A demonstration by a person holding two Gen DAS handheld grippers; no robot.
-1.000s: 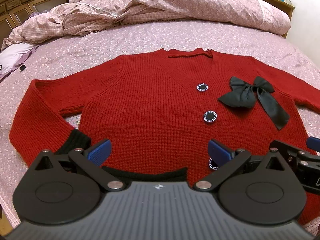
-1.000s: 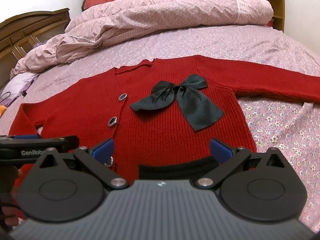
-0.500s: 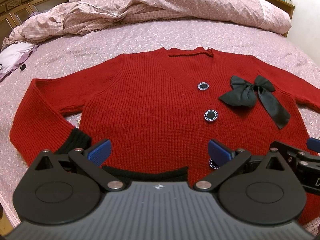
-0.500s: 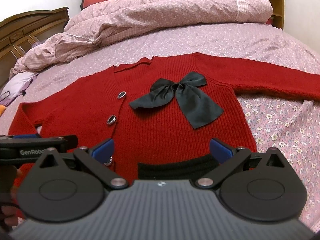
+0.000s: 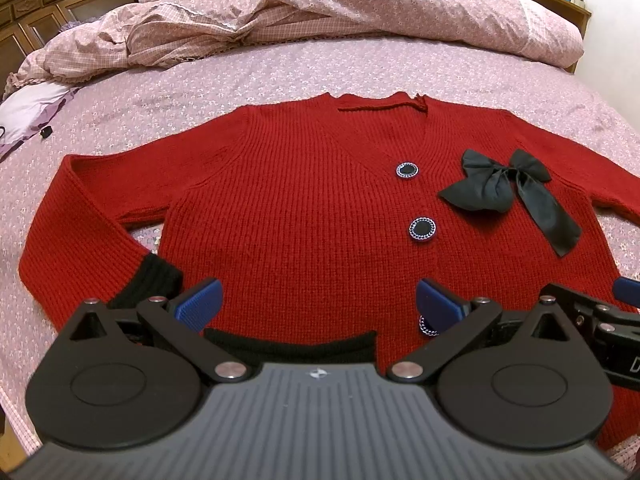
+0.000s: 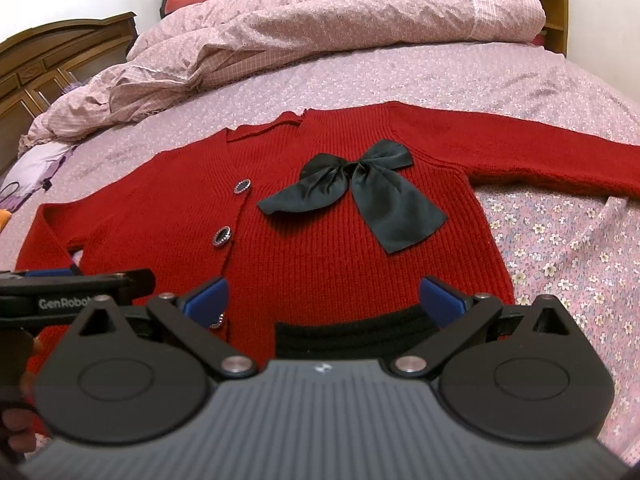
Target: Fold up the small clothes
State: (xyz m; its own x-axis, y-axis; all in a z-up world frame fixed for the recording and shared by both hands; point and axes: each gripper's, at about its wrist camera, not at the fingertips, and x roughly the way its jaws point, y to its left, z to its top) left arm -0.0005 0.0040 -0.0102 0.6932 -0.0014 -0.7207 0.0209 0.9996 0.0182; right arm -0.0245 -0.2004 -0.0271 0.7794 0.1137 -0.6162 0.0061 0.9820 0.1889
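- Pink flowery sheets cover the bed point(image 5: 280, 80), and a bumpy pink blanket point(image 5: 360, 4) is piled along its far edge.
- Brown wooden furniture point(image 5: 36, 8) stands past the bed's far left corner.
- One red cardigan point(image 5: 304, 208) lies flat in the middle of the bed, front side up, with its black bottom band point(image 5: 292, 342) closest to the near edge.
- Its one sleeve point(image 5: 80, 208) bends back toward the near left side and ends in a black cuff point(image 5: 154, 284).
- Its other sleeve point(image 6: 540, 152) lies straight out toward the right edge of the bed.
- On the chest sits a black bow point(image 6: 356, 188), just beside a row of round black buttons point(image 5: 422, 229).
- Over the bottom band, the left gripper point(image 5: 318, 306) has its blue fingers point(image 5: 198, 304) spread wide apart, with nothing between them.
- Just beside it, the right gripper point(image 6: 326, 304) is over the band too, and its blue fingers point(image 6: 442, 304) are spread wide with nothing in them.
- I cannot tell if the fingers touch the cardigan.
- A hand point(image 6: 18, 420) shows at the left edge of the right wrist view.
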